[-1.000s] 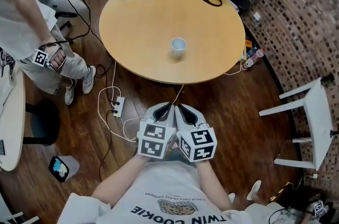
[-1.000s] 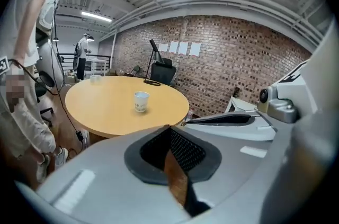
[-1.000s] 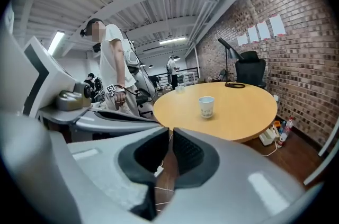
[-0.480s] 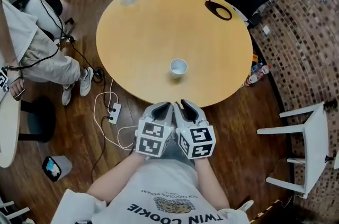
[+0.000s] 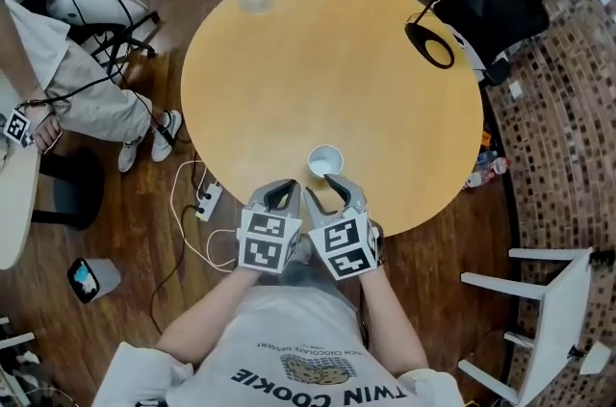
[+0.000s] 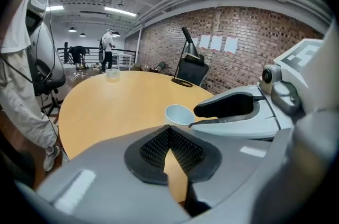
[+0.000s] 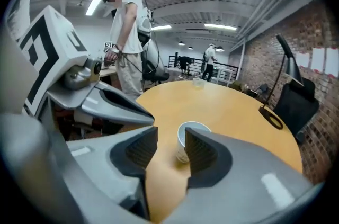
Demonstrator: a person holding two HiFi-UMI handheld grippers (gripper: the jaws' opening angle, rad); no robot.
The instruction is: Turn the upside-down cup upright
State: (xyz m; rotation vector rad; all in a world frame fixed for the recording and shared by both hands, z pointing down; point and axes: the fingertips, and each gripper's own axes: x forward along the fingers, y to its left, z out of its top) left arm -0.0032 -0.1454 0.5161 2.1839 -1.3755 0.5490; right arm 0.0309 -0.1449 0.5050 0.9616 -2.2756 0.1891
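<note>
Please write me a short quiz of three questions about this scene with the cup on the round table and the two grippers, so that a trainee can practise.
1. True or false: the white cup stands at the middle of the round table.
2. Which gripper has its jaws apart? A) left gripper B) right gripper C) both
3. Fill in: near the table's far right edge in the head view lies a black ____-shaped stand base.

Key
1. False: it stands near the edge closest to the person.
2. B: its jaws have just been opening, the cup is just ahead, and nothing is between them. The left jaws are together.
3. ring
</note>
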